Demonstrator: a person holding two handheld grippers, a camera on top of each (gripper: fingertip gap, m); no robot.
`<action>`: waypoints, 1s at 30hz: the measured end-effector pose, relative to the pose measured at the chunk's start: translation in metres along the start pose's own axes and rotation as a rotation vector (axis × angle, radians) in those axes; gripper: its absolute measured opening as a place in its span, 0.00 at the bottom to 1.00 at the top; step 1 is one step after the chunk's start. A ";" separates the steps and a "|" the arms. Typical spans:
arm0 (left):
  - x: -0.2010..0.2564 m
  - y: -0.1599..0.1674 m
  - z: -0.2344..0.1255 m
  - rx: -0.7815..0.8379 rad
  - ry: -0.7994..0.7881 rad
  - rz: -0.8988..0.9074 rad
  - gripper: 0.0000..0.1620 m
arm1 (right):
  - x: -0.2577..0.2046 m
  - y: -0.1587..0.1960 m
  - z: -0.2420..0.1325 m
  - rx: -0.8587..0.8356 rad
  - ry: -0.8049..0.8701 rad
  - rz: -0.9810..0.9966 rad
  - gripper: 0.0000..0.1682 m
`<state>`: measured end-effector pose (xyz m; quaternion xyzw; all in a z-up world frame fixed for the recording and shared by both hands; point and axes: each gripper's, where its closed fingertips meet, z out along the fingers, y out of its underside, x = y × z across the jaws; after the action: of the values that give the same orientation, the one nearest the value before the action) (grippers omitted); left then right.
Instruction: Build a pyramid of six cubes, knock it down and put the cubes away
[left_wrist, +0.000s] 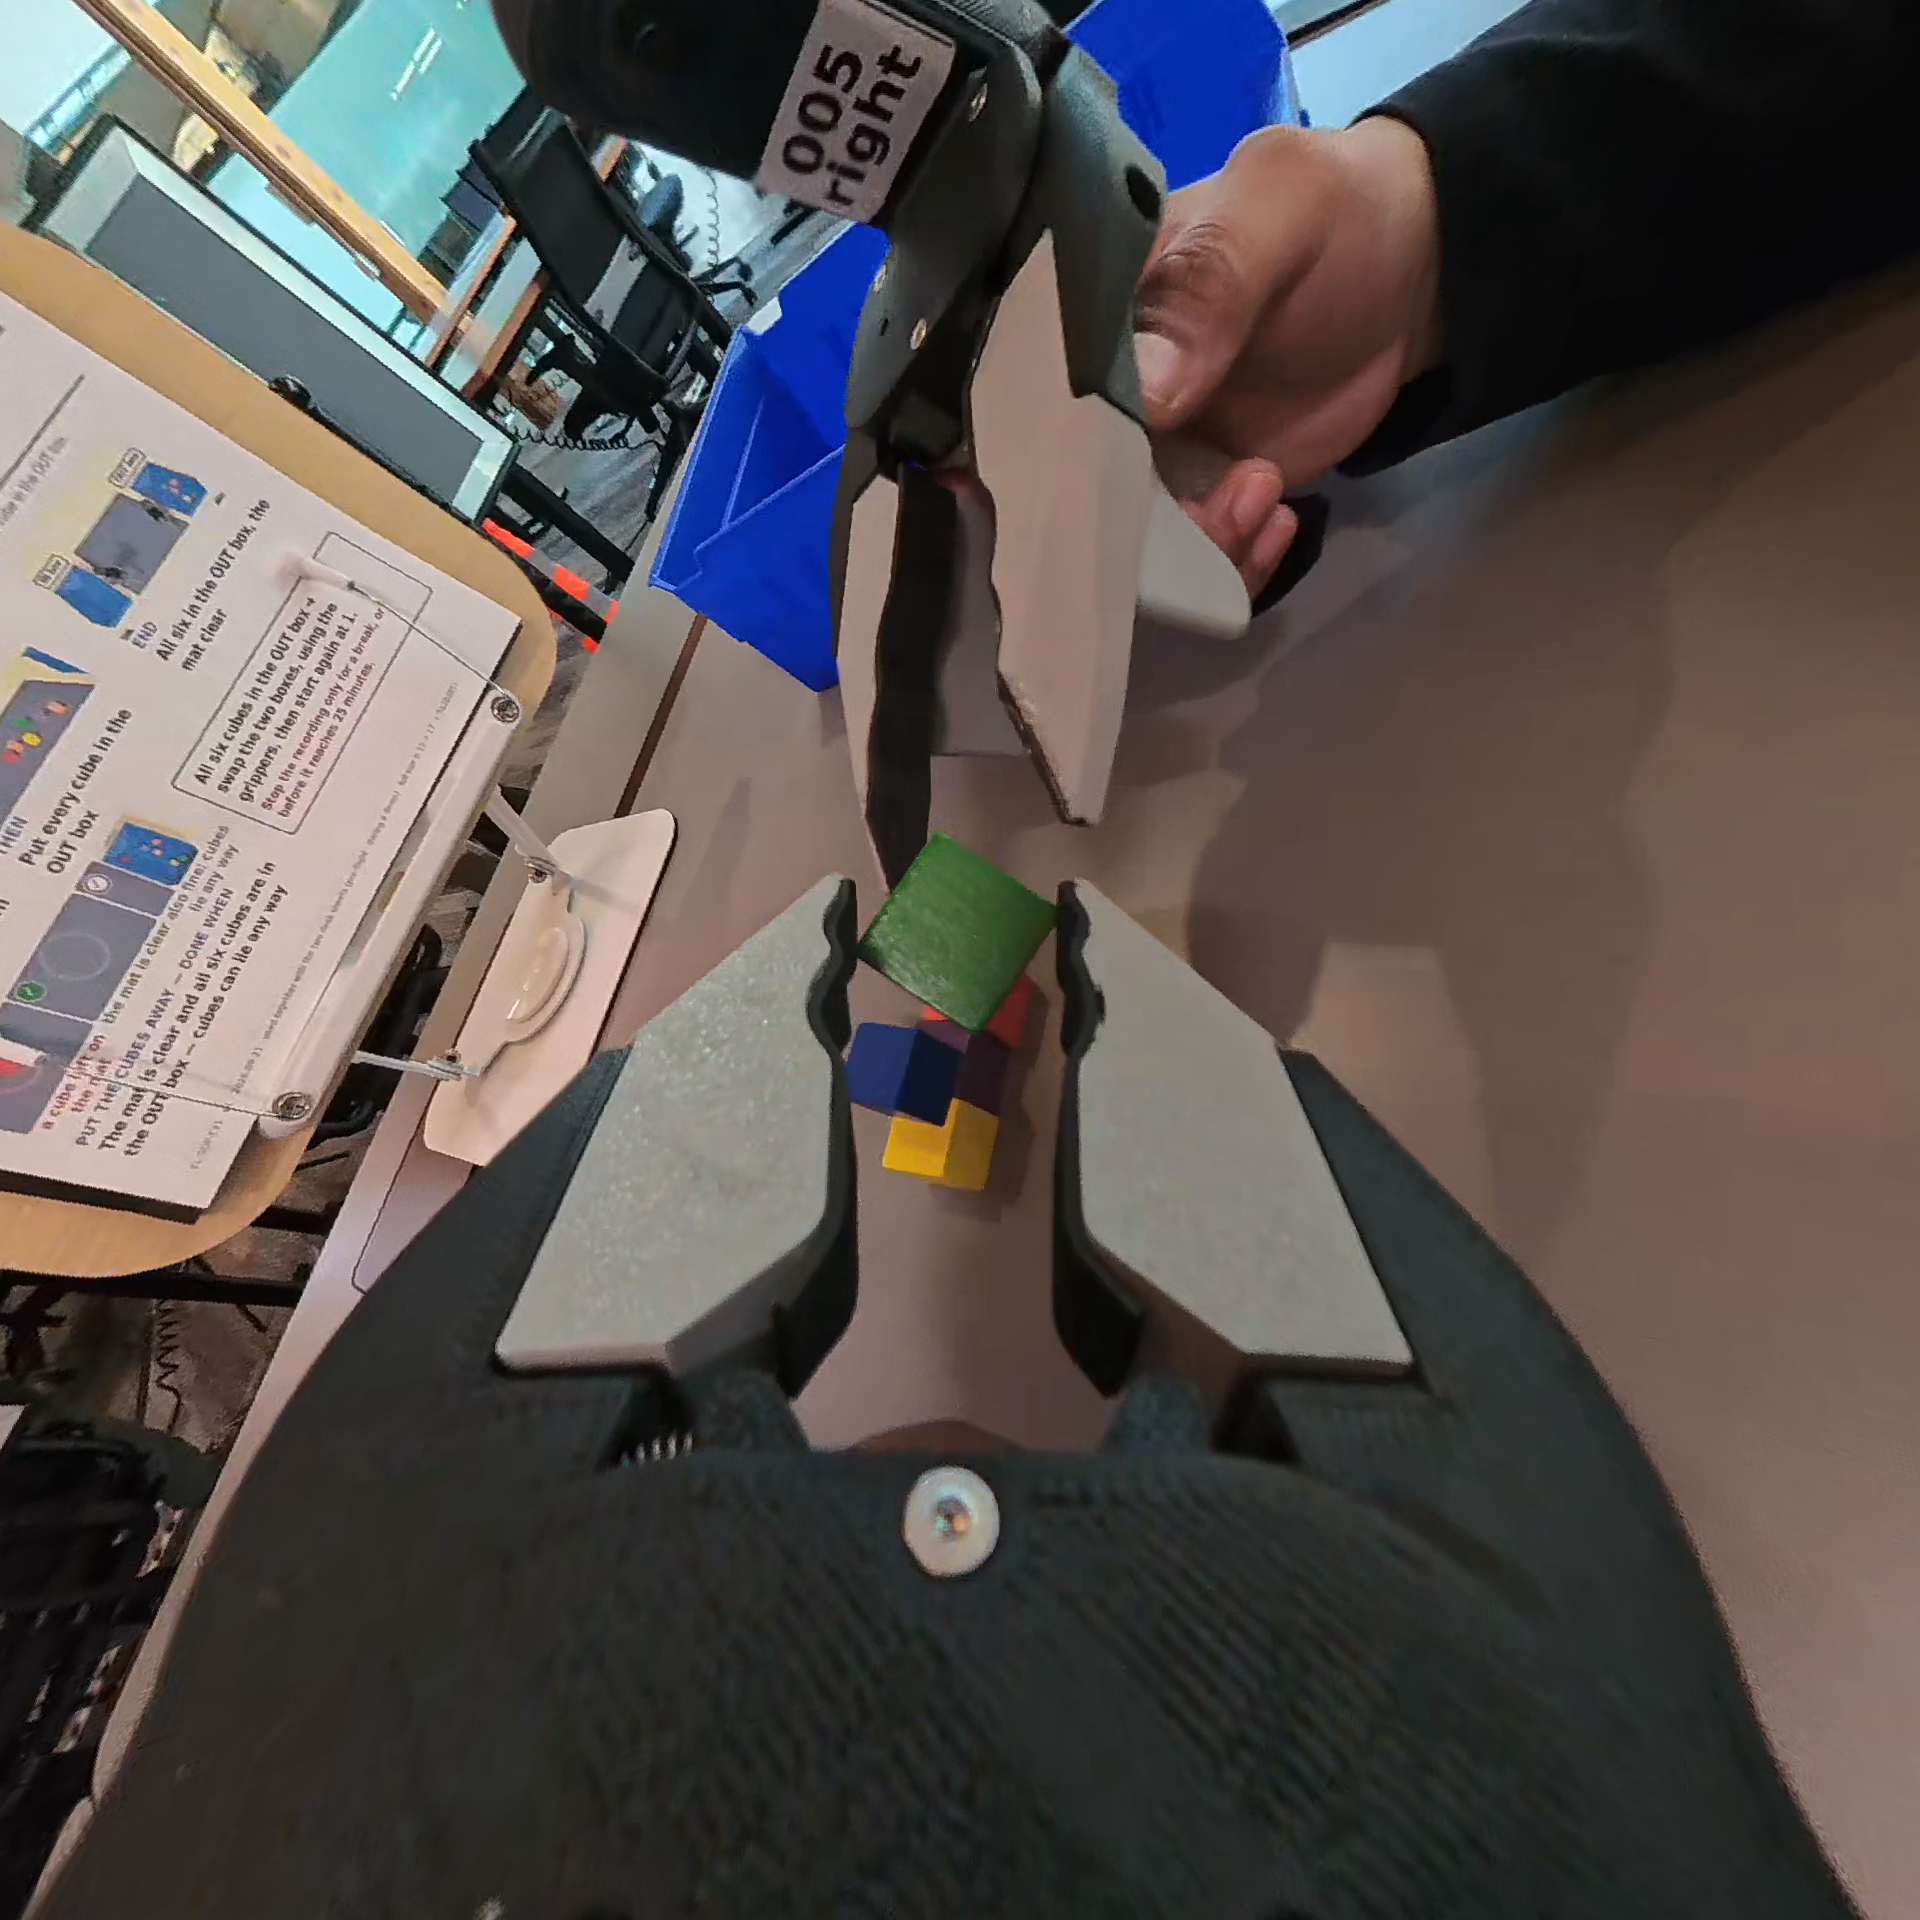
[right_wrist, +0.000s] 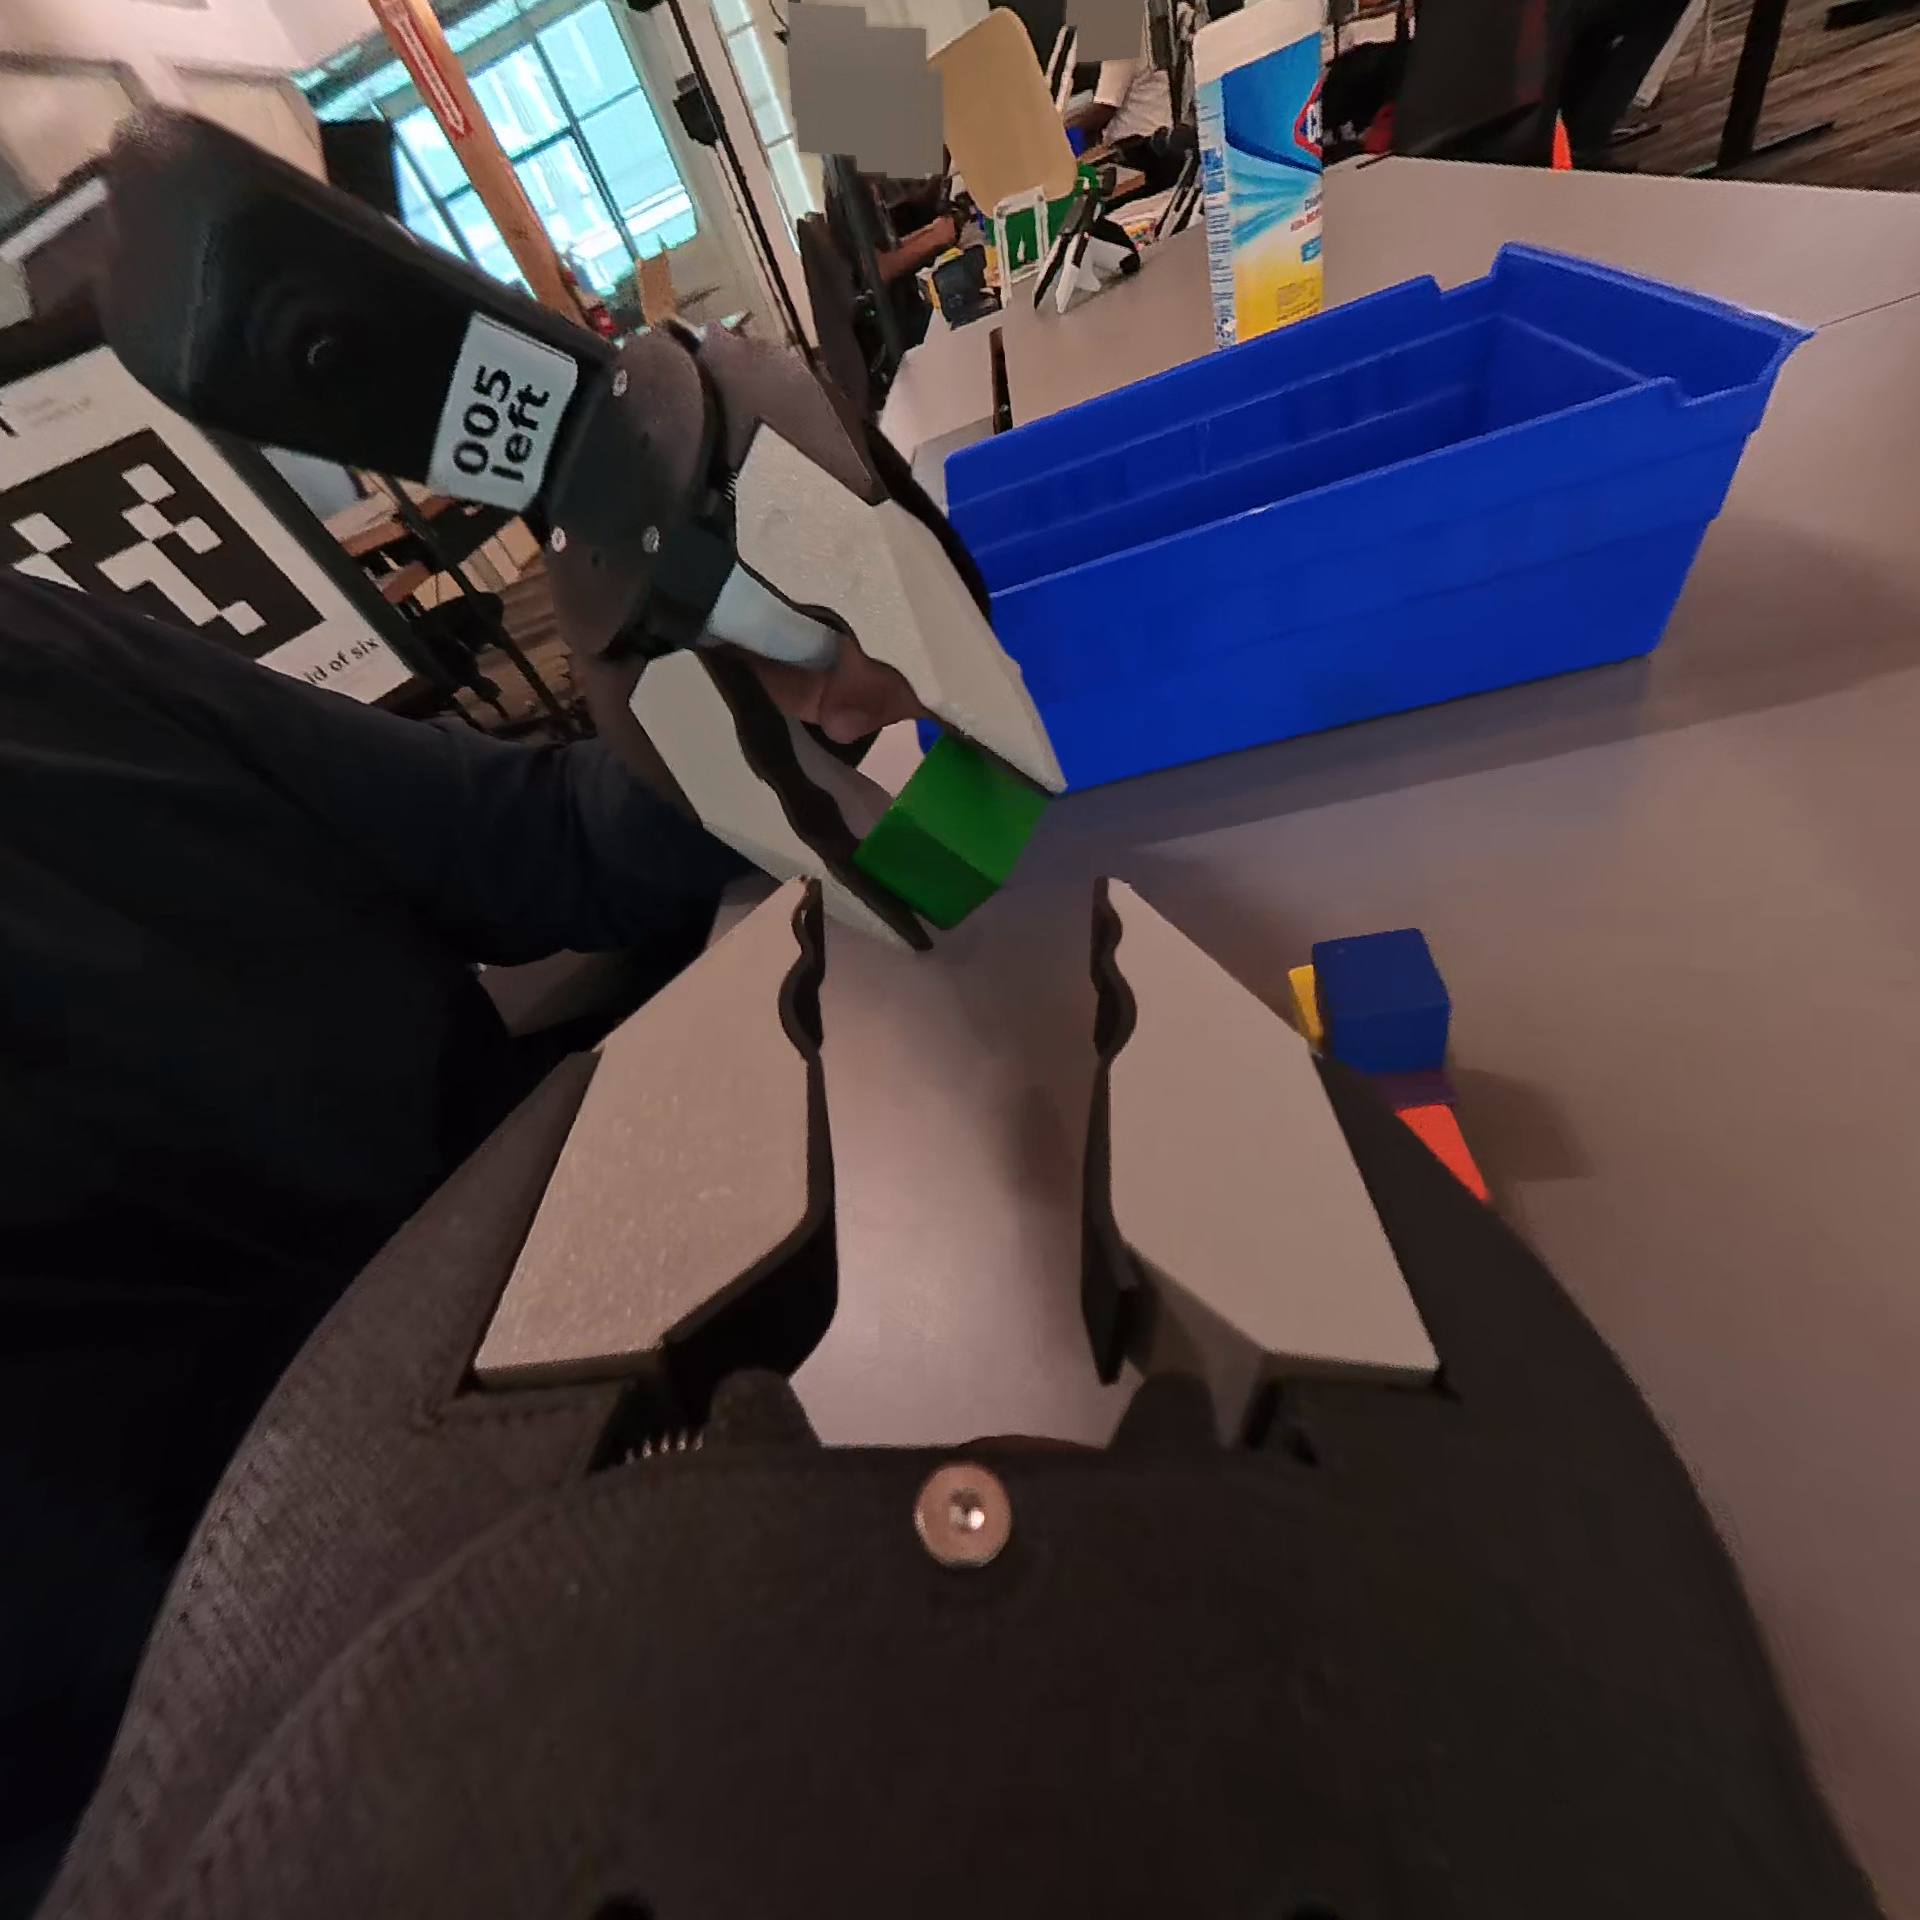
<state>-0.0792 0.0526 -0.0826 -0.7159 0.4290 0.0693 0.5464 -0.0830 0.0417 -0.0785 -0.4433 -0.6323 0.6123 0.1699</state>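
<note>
Grey desk (right_wrist: 1558, 831) carries two nested blue bins (right_wrist: 1351, 561) at its far side. Left hand-held gripper (left_wrist: 956, 904) is clamped on a green cube (left_wrist: 956, 940), held clear above the desk — seen from the right wrist view too (right_wrist: 951, 836). Right hand-held gripper (right_wrist: 956, 904) is released, nothing between its fingers; a hand (left_wrist: 1288, 312) grips its handle. On the desk beneath: a small stack — blue cube (right_wrist: 1382, 997) on top, purple cube (left_wrist: 982, 1070), yellow cube (left_wrist: 951, 1143) and red cube (left_wrist: 1013, 1013) touching below.
</note>
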 end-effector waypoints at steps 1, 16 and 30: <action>0.001 0.001 0.001 -0.008 0.001 0.004 0.23 | -0.001 -0.001 0.002 0.005 -0.009 0.016 0.29; -0.003 0.015 0.015 -0.087 -0.070 0.030 0.22 | 0.017 0.008 0.014 0.000 0.040 0.215 0.17; -0.052 0.048 0.010 -0.136 -0.234 -0.402 0.25 | 0.079 0.032 -0.008 -0.136 0.397 0.002 0.15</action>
<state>-0.1413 0.0871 -0.0919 -0.8092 0.2060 0.0707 0.5456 -0.1090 0.1033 -0.1322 -0.5664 -0.6258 0.4688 0.2603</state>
